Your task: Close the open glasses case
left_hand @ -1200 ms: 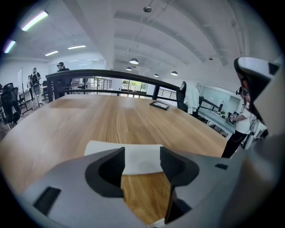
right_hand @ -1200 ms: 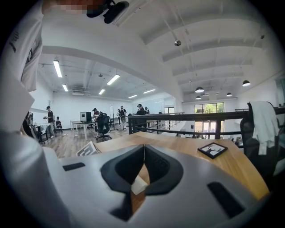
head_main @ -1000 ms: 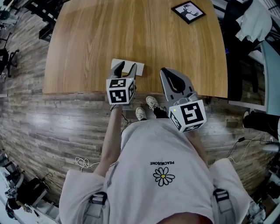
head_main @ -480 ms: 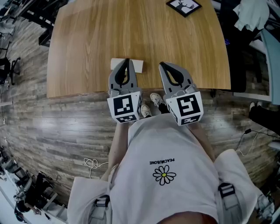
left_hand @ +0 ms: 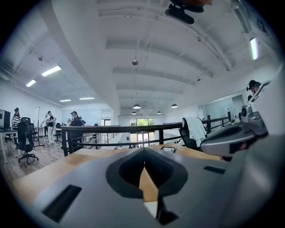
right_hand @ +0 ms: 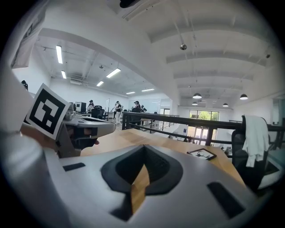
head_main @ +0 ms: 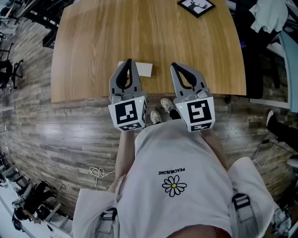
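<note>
Broad bare tabletop (head_main: 153, 42) ahead, white case (head_main: 145, 69) at near edge (half behind left claw (head_main: 129, 61)), framed picture (head_main: 195, 6) far corner.

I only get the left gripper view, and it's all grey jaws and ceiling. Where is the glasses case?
Observer: In the head view the case lies on the table close to the near edge, partly hidden behind the left gripper.
Operator: Is its lid sticking up?
Observer: The part that shows looks flat, with no lid raised.
Operator: What's the other gripper doing?
Observer: The right gripper is shut with nothing in it. It sits to the right of the case, apart from it.
</note>
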Demonstrator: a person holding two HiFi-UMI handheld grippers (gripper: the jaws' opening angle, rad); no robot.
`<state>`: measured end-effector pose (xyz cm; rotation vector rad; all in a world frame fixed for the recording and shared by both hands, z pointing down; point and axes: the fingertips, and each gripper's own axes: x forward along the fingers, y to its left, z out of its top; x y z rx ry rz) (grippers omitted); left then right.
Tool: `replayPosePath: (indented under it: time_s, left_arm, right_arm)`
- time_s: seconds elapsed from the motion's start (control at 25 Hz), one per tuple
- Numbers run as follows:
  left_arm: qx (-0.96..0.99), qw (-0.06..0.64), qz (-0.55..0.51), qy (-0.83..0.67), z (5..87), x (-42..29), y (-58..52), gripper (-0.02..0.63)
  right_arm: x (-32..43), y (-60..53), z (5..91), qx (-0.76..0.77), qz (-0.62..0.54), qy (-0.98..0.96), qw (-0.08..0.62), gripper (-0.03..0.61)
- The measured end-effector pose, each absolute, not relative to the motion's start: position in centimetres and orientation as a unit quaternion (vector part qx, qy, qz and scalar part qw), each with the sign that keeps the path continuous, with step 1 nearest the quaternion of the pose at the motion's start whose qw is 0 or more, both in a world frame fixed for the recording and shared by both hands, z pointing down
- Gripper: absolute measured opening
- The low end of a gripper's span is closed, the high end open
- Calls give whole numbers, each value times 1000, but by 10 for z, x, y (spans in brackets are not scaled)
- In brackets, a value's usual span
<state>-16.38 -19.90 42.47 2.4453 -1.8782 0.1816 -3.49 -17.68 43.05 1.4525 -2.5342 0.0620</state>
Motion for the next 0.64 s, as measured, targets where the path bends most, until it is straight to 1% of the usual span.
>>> replayPosePath:
  time_s: [0.16, 0.64]
  left_arm:
    - [786, 30, 59, -614, 422, -168, -201, 17]
    - [778, 10, 43, -627, 402, -176, -203, 17]
  right_arm:
    - [-31, -179, 428, 497, 20, -861, 107, 6]
    - [-20, -177, 426, 503, 22, -858, 103, 6]
